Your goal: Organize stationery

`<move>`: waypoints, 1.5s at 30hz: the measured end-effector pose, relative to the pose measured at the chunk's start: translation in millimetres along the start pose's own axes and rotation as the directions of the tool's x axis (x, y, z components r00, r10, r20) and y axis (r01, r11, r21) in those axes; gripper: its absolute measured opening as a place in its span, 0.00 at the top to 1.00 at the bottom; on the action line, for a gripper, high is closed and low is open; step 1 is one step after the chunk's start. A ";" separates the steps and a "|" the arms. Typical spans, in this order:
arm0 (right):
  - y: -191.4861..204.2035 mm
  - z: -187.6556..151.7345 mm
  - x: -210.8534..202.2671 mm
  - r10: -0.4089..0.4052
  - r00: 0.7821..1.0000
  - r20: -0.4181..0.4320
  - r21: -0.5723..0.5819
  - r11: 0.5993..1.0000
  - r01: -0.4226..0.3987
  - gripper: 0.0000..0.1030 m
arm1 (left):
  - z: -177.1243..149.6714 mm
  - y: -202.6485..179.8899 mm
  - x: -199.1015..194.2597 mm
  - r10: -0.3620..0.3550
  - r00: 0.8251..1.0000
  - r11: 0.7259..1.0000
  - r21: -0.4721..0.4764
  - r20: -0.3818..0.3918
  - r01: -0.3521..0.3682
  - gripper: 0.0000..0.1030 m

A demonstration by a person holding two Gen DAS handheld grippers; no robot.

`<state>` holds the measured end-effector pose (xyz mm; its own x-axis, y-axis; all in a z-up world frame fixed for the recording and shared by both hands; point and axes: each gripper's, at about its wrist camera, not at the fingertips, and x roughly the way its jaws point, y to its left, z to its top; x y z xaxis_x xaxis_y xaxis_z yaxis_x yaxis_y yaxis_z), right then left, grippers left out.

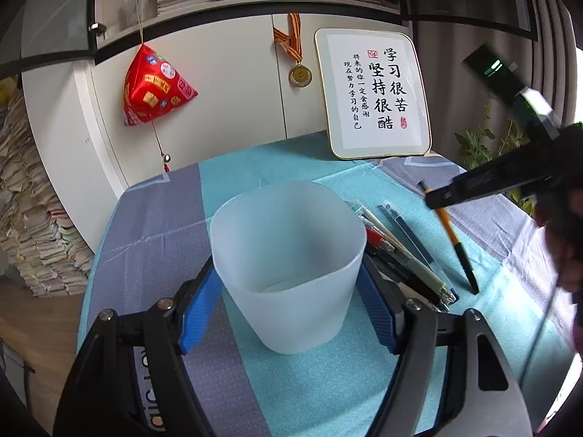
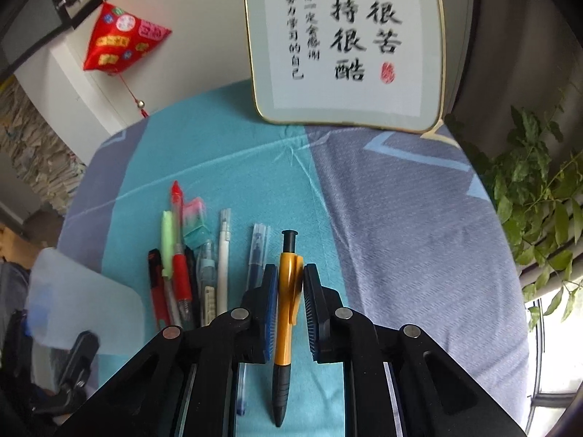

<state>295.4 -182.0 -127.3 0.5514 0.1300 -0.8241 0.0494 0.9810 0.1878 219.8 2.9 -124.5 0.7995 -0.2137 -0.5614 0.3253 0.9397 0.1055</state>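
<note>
Blue-and-grey tablecloth carries everything: right gripper clamps the yellow pen beside the pens; left gripper clasps the cup, left of them.

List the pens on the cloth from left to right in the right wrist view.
Black-and-red pen → green pen → red pen → white pen → clear blue pen → yellow pen, between the right gripper pads.

- A framed calligraphy board is standing at the far end of the bench, well beyond the hand-held gripper, showing large brush characters 学习很苦 坚持很酷.
- Smaller columns beside them are reading 将来的你一定会感谢 现在努力学习的自己.
- Two red seals on the board are staying illegible.
</note>
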 end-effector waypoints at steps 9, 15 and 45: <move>8.2 -11.9 -83.1 0.087 0.982 0.166 -0.045 0.996 -0.081 0.85 | -2.3 -1.5 1.4 0.004 1.000 1.000 0.005 0.005 -0.004 0.31; 36.6 -11.9 -120.2 0.141 0.957 0.255 -0.142 0.984 -0.107 0.86 | -3.0 -2.1 2.6 0.013 1.000 1.000 0.007 0.006 -0.013 0.31; -21.0 -86.5 -31.2 -0.007 0.996 0.085 -0.255 0.967 0.029 0.61 | -6.3 -2.5 8.0 0.020 1.000 1.000 0.015 -0.022 -0.020 0.31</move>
<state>205.1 -194.3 -151.8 0.6200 0.1103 -0.7768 -0.1485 0.9887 0.0219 222.2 0.6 -134.4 0.7946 -0.1890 -0.5770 0.3171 0.9396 0.1289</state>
